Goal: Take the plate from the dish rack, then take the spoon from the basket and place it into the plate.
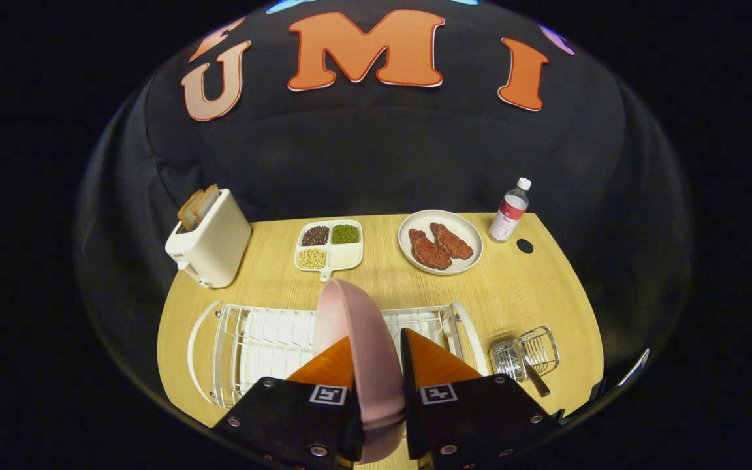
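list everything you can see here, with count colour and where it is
plate: 1, pink, standing on edge between the gripper's fingers, over the dish rack
dish rack: 1, white wire, just ahead of the fingers on the table
basket: 1, metal wire, right of the dish rack
spoon: 1, brownish handle sticking out of the basket
toaster: 1, cream, beyond the rack's left end, with toast slices in it
divided dish: 1, white, beyond the rack; dark, green and pale beans in three of its four sections
round plate: 1, off-white, right of the divided dish, holding 2 reddish-brown meat pieces
bottle: 1, clear with white cap, right of the round plate
table: 1, light wood
gripper: 1, both fingers pressed on the pink plate
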The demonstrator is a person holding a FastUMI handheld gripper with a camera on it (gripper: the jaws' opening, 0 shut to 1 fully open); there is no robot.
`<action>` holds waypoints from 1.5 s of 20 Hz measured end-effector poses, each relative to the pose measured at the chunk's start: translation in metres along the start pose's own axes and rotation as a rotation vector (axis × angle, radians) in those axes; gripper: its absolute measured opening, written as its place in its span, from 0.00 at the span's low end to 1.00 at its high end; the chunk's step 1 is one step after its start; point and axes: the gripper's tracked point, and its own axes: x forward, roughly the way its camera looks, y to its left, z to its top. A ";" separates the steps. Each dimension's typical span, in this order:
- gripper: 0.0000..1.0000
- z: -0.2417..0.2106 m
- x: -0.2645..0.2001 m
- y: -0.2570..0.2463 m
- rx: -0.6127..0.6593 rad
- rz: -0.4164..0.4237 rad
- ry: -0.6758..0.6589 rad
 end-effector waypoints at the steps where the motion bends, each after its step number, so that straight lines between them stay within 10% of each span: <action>1: 0.26 0.001 -0.008 -0.007 -0.003 0.002 -0.018; 14: 0.26 -0.095 -0.097 -0.016 0.006 0.297 -0.060; 30: 0.27 -0.240 -0.054 -0.014 0.153 0.435 0.074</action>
